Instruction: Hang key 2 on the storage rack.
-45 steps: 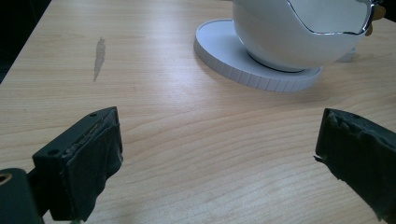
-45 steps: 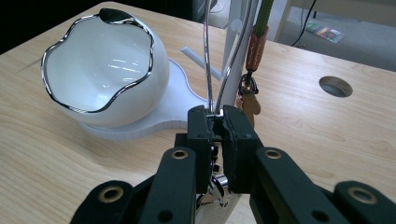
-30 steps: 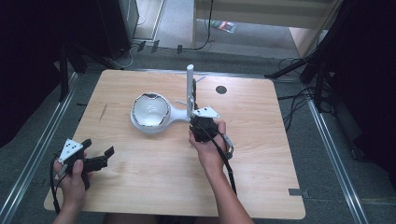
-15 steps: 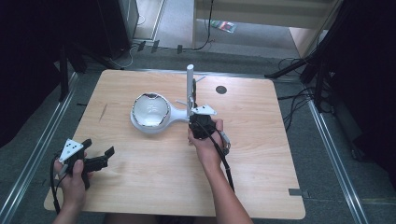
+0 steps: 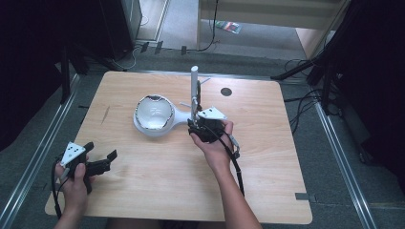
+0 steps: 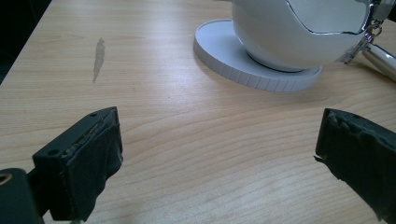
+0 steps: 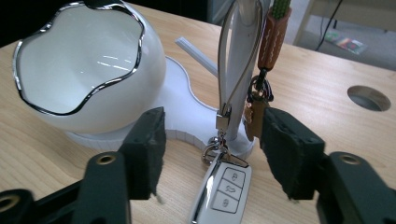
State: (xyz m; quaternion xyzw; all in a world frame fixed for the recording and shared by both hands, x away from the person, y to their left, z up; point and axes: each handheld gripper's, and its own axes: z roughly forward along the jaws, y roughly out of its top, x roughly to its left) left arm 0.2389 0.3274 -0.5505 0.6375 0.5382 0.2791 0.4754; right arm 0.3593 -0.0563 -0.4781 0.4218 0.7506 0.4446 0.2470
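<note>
Both tool jaws (image 7: 210, 154) just opened, straddling key fob (image 7: 223, 189).

The left gripper (image 6: 217, 161) has its two black jaws rising at lower left and lower right, wide apart over bare wooden table (image 6: 187, 140); a white bowl (image 6: 299, 32) on a round ribbed base (image 6: 219, 51) sits upper right; a grey smear (image 6: 98, 58) marks the upper left.
</note>
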